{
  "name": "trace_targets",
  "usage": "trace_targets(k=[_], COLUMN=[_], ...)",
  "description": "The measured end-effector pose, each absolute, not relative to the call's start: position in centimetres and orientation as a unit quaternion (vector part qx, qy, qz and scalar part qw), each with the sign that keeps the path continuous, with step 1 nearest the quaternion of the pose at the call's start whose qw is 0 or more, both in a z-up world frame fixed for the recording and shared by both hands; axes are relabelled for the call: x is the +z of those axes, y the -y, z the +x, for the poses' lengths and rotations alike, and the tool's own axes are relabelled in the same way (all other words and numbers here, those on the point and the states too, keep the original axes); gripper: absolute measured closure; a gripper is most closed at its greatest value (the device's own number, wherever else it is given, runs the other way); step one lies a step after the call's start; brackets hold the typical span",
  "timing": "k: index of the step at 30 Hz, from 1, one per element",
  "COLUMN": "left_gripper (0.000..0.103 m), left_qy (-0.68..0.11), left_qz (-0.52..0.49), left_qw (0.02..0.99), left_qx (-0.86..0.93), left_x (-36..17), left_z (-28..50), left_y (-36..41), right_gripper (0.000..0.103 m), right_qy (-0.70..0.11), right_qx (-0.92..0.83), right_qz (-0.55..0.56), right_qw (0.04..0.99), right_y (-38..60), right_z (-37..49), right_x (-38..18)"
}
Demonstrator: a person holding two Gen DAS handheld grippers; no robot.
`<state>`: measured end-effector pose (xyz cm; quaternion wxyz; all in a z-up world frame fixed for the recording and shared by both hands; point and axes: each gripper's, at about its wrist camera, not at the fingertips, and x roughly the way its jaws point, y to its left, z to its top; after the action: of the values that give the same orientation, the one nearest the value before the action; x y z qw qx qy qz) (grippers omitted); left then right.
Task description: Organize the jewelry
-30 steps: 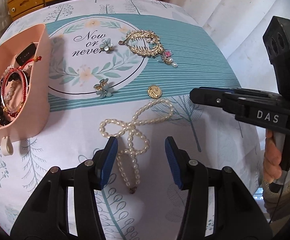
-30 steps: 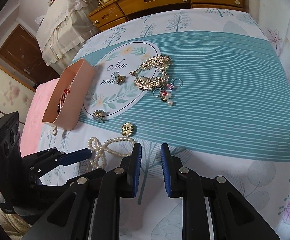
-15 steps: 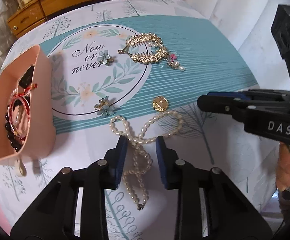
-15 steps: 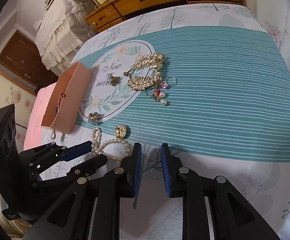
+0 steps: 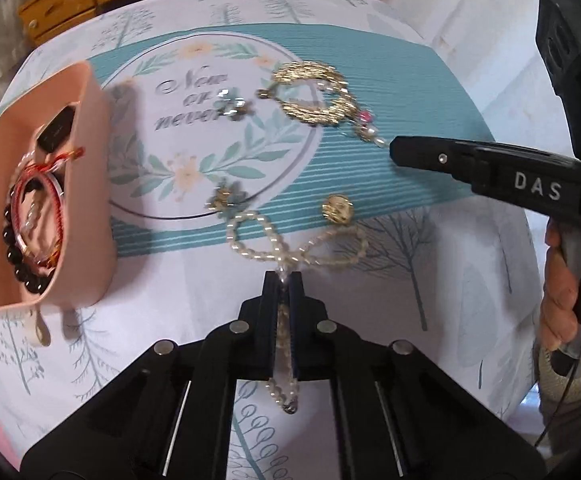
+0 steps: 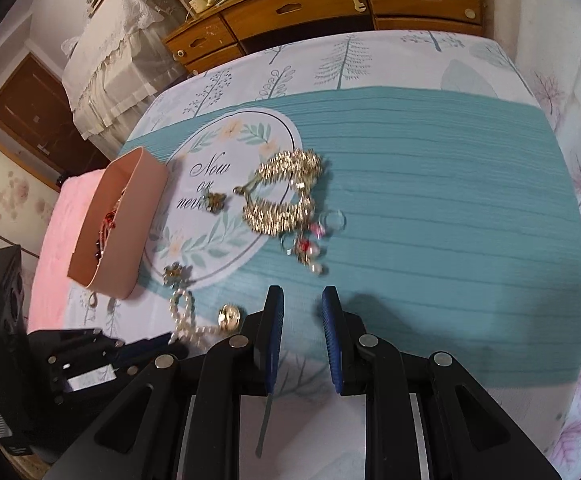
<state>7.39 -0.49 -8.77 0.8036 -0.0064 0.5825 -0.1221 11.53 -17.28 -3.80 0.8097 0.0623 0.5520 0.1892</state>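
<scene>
Left wrist view: the left hand-held gripper [image 5: 281,280] has just been closing and now pinches the pearl necklace [image 5: 290,246] at the crossing of its loops, with the tail of the strand running back between the pads. The necklace lies on the table [image 5: 430,280], not lifted as far as I can tell. To the left stands the pink tray [image 5: 94,184], which already holds several bracelets [image 5: 30,220], dark-beaded and red, and a dark item at its far end. Out on the cloth are two small flower pieces [image 5: 234,106], one on the printed circle and one just beside the necklace, a gold hair comb [image 5: 314,94] with a pearl dangle at its end, and a gold round brooch [image 5: 337,209] near the necklace's right loop. The right hand-held gripper [image 5: 398,150] reaches in from the right, its tip close to the dangle.

Right wrist view: the right hand-held gripper [image 6: 302,312] hangs over the teal stripe with its jaws slightly apart and nothing between them, just short of the comb's dangle and some rings [image 6: 332,220]. The tray [image 6: 130,216] sits at the left; the necklace [image 6: 184,320] shows at lower left.

I judge the task partly done: the bracelets are stowed, the necklace is in hand, and the comb, flowers, brooch and rings remain.
</scene>
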Motion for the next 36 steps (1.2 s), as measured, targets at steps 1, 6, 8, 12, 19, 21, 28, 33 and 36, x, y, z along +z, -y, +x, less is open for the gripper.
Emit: trace_targets(k=[1, 6, 8, 12, 19, 21, 28, 33, 36], left_gripper=[0.101, 0.101, 0.101, 0.101, 0.101, 0.101, 0.100, 0.101, 0.101], left_qy=[-0.580, -0.559, -0.549, -0.526, -0.482, -0.471, -0.454, -0.445, -0.433], left_qz=[-0.016, -0.050, -0.060, -0.081, -0.094, -0.094, -0.096, -0.107, -0.110], left_qw=[0.805, 0.820, 0.827, 0.841, 0.868, 0.874, 0.884, 0.887, 0.892], left_qx=[-0.120, -0.111, -0.106, -0.097, -0.072, -0.066, -0.059, -0.060, -0.062], left_x=[-8.6, -6.2, -5.2, -2.8, 0.8, 1.7, 3.1, 3.8, 5.1], left_z=[7.4, 7.1, 6.9, 6.5, 6.0, 5.5, 4.3, 3.6, 3.0], left_y=[0.0, -1.9, -2.7, -4.5, -6.8, -7.2, -8.0, -8.6, -9.0], right_gripper=[0.083, 0.083, 0.083, 0.083, 0.083, 0.083, 0.083, 0.083, 0.083], right_qy=[-0.552, -0.554, -0.554, -0.563, -0.573, -0.572, -0.570, -0.578, -0.584], right_qx=[0.187, 0.183, 0.181, 0.176, 0.169, 0.182, 0.232, 0.256, 0.265], right_qz=[0.060, 0.065, 0.062, 0.051, 0.034, 0.037, 0.027, 0.015, 0.005], right_qw=[0.810, 0.809, 0.810, 0.806, 0.801, 0.799, 0.788, 0.775, 0.767], right_y=[17.1, 16.7, 16.4, 15.7, 15.0, 14.6, 11.2, 8.2, 6.7], right_z=[11.9, 13.7, 14.3, 15.1, 15.2, 14.9, 13.5, 12.9, 12.8], right_x=[-3.8, -3.6, -3.4, -3.4, -3.4, -2.9, -1.4, -1.5, -1.9])
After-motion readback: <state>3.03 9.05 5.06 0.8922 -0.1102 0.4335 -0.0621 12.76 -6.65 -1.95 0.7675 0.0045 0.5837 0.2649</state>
